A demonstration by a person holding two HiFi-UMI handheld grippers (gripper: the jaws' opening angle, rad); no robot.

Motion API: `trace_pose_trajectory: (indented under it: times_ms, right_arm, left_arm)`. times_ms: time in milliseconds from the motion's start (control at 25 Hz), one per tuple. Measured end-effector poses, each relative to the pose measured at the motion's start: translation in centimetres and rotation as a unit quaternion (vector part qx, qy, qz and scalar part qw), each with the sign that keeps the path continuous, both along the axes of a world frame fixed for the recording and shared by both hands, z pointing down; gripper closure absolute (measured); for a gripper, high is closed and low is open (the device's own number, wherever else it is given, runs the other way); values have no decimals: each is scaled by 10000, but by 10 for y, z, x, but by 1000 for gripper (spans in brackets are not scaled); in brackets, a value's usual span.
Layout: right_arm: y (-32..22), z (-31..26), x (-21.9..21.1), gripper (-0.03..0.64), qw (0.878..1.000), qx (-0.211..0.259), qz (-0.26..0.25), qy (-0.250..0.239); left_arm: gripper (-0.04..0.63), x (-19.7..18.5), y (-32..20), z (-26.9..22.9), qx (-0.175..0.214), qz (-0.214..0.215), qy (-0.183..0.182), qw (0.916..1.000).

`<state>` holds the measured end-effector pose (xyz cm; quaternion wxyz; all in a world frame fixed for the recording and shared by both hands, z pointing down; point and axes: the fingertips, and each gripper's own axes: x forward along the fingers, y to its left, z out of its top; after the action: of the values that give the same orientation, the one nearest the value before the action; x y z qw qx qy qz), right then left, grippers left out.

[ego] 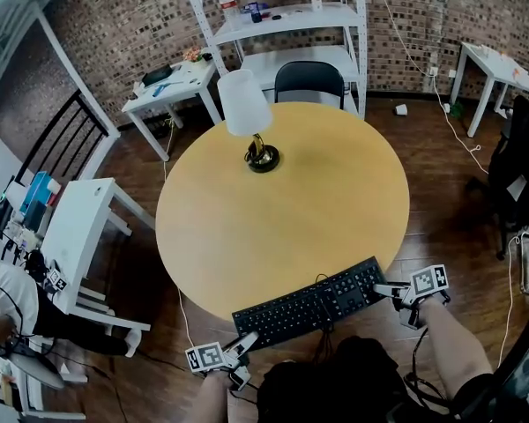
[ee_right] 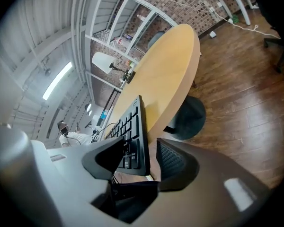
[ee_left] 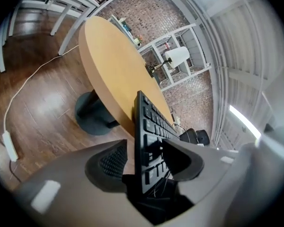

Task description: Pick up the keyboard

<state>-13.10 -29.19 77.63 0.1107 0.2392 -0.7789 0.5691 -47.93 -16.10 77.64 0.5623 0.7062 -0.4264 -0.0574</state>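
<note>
A black keyboard (ego: 313, 305) lies aslant at the near edge of the round wooden table (ego: 282, 210). My left gripper (ego: 247, 340) is at its left end and my right gripper (ego: 383, 289) at its right end. In the left gripper view the keyboard (ee_left: 149, 122) runs edge-on between the jaws of the left gripper (ee_left: 142, 157), one jaw over the keys and one below. In the right gripper view the keyboard (ee_right: 132, 126) stands likewise inside the right gripper (ee_right: 141, 157), with a thin gap beside the lower pad. Both stand open around the ends.
A white-shaded lamp (ego: 247, 113) stands on the table's far side. Behind it are a black chair (ego: 309, 82) and white shelves (ego: 286, 16). White side tables (ego: 79, 227) and a seated person (ego: 0, 298) are at the left. A dark office chair (ego: 520, 166) is at the right.
</note>
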Motion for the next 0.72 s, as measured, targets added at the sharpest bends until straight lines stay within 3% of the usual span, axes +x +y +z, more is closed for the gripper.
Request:
trace_pose_trajectory:
  times_ms: [80,200,360,480,600,720]
  right_arm:
    - [3,-2,-3,431,9998,-52,23,-187]
    - [3,-4,-4,469,9994,-46,39,-329]
    - [1,-3,-4,469,9996,76,2,-280]
    - [2,-6,-2,469,9995,134,45,-269]
    - [2,-9,-4,470,9994,85,117,-308]
    - [3,-13,-6,471,9991,215,66,-357]
  left_arm:
    - [416,4,-1,-2,56,27,127,9999]
    - [426,8,-1,-2,-17,25,233,9997]
    - [431,4,-3,-7,249,226,-173,9993]
    - [433,6,4,-11,235,125,-136,9996]
    - [436,-2,3,-18,438,163,-505,9976]
    - [436,-5,10,-22,468,110,-639,9968]
